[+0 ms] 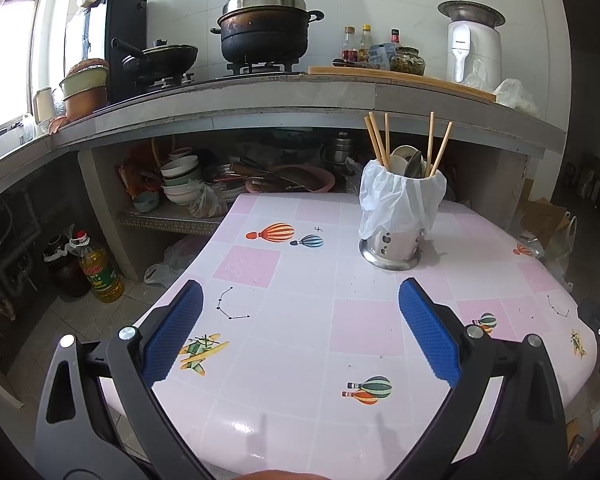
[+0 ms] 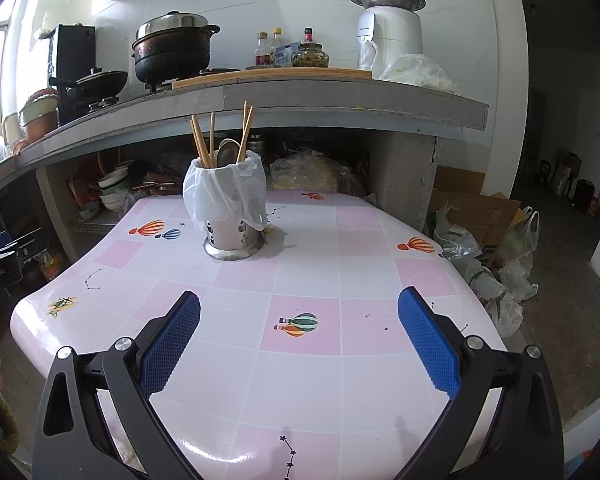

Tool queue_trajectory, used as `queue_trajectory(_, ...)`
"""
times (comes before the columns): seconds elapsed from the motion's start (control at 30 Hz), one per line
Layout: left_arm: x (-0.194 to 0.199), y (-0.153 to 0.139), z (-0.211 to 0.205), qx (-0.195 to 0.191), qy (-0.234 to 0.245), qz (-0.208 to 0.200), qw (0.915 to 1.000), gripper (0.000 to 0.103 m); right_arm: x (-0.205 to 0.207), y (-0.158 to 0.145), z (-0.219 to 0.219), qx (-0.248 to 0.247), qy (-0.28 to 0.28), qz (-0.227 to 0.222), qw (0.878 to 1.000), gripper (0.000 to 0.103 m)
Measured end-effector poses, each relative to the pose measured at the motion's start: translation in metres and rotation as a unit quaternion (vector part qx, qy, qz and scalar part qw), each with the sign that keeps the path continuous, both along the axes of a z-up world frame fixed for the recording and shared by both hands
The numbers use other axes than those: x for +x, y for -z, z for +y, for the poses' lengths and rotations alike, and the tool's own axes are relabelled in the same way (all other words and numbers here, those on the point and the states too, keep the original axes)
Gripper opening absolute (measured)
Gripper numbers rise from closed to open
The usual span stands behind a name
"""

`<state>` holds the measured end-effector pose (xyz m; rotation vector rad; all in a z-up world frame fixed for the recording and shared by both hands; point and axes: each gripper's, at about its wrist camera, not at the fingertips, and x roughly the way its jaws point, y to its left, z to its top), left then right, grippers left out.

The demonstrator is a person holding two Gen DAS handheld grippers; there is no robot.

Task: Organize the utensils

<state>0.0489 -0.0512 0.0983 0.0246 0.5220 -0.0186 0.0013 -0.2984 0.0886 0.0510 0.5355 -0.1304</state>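
Left gripper (image 1: 300, 320) jaws spread wide, nothing between them, hovering over the near edge of the pink-and-white tiled surface (image 1: 300, 380) with balloon prints. Right gripper (image 2: 299, 326) same: jaws wide apart, empty, over the near edge too. No loose utensils visible on the surface. Perforated steel utensil holder (image 1: 392, 246) wrapped in a white plastic bag (image 1: 396, 196) stands upright toward the far edge, ahead and right of the left jaws, ahead and left of the right jaws (image 2: 233, 240). Wooden chopsticks (image 1: 380, 140) and metal spoons (image 1: 412, 164) stick up out of it, long axes near vertical, splayed slightly. Neither gripper clearly nearer. Bare room all round the holder; the bag's loose folds could snag. Concrete counter (image 1: 260, 100) overhangs beyond the far edge, so lifting chopsticks straight up likely has limited headroom.
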Motion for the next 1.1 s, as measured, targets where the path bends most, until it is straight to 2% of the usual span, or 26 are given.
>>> queue_trajectory(1.1, 0.0007, 0.0038, 0.0014, -0.001, -0.001, 0.003, 1.0, 0.095, 0.0002, 0.0003, 0.0012, 0.002, -0.003, 0.001, 1.0, 0.096)
